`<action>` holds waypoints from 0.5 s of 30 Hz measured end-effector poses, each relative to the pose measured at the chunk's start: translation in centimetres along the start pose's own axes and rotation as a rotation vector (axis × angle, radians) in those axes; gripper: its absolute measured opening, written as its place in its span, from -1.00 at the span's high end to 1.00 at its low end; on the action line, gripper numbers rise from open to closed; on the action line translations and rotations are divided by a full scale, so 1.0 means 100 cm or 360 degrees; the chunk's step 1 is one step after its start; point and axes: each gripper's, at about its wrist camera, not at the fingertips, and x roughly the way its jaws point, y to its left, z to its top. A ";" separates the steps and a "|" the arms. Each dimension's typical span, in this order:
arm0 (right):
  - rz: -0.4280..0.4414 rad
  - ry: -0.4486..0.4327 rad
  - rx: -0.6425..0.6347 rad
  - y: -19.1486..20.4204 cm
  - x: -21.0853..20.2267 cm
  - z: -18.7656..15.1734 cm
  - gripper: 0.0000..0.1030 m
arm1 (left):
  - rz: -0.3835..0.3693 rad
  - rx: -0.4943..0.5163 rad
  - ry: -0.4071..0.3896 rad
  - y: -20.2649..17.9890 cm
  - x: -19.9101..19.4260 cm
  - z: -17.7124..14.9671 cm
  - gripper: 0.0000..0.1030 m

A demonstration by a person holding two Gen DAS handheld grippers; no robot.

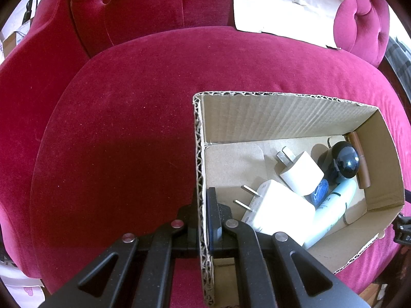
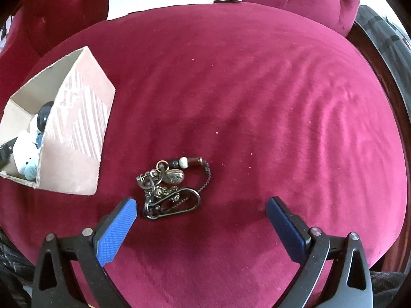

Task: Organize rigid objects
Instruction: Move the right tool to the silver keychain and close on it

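Observation:
An open cardboard box (image 1: 282, 118) sits on a red velvet seat cushion (image 1: 123, 133). My left gripper (image 1: 203, 213) is shut on the box's left wall, one finger outside, one inside. Inside lie two white plug chargers (image 1: 280, 210), a dark round-headed object (image 1: 344, 161), a pale tube (image 1: 334, 205) and a brown stick (image 1: 359, 159). In the right wrist view the same box (image 2: 74, 138) stands at the left. A metal keychain with beads and a carabiner (image 2: 172, 190) lies on the cushion. My right gripper (image 2: 201, 205) hangs open just above it, the keychain near the left blue pad (image 2: 118, 228).
The tufted red chair back (image 1: 133, 7) rises behind the seat. A flat sheet of cardboard (image 1: 285, 2) leans against it at the back. The cushion (image 2: 282, 102) stretches bare to the right of the keychain. A dark frame edge (image 2: 380, 51) runs along the right.

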 end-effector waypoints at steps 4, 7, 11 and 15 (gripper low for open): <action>-0.0015 0.0006 0.0001 0.011 0.008 0.007 -0.99 | 0.0001 -0.0001 0.0000 0.000 0.000 0.000 0.93; -0.0020 0.0011 0.0003 0.011 0.007 0.008 -0.99 | 0.0001 -0.0001 -0.0002 0.000 0.000 0.000 0.93; -0.0044 0.0013 0.0012 0.011 0.007 0.012 -0.99 | 0.0005 0.0004 -0.0004 -0.001 0.000 -0.001 0.93; -0.0022 -0.0006 -0.0010 0.017 0.005 0.012 -0.76 | 0.0004 0.0000 -0.0003 -0.001 0.000 -0.001 0.93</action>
